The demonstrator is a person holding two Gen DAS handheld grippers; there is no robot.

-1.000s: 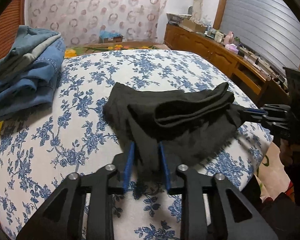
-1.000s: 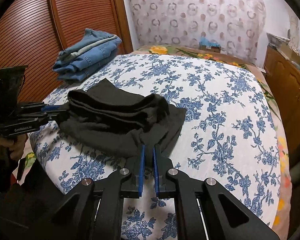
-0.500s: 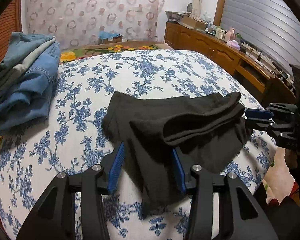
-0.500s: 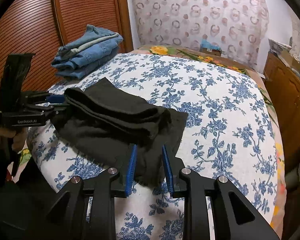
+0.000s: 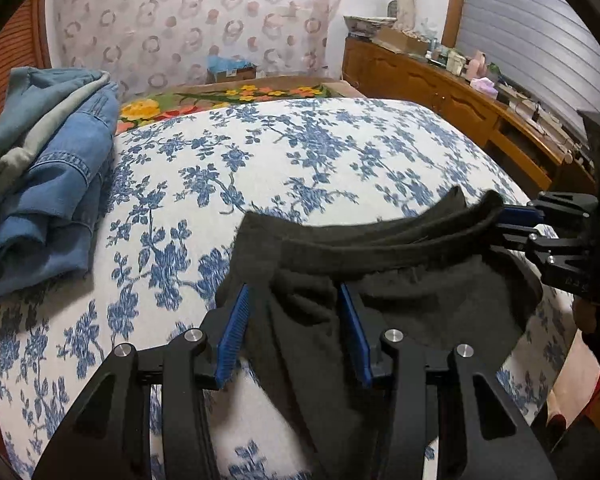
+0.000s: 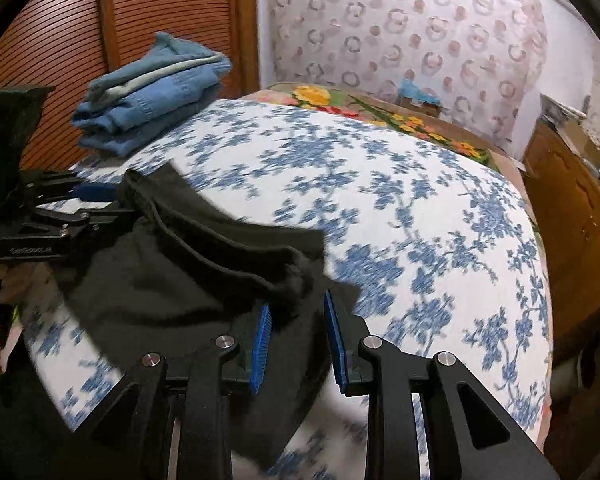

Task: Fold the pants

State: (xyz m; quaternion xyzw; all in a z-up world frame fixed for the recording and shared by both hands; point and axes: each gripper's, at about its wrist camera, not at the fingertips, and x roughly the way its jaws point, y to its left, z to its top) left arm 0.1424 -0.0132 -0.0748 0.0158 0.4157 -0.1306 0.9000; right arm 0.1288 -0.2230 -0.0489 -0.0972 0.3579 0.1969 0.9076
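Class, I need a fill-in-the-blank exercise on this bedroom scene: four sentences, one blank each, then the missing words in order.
1. The black pants lie on a bedspread printed with ____ flowers.
2. The stack of folded jeans is ____ in colour.
3. Cloth lies between the left gripper's ____ pads.
4. Behind the jeans stands a slatted ____ door.

Missing words: blue; blue; blue; wooden

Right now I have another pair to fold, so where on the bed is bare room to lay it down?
The floral bedspread is bare from the black pants across to the wooden dresser side, and back to the flowered blanket. It is crowded at the near edge, under the pants and both tools, and at the far corner holding the folded jeans.
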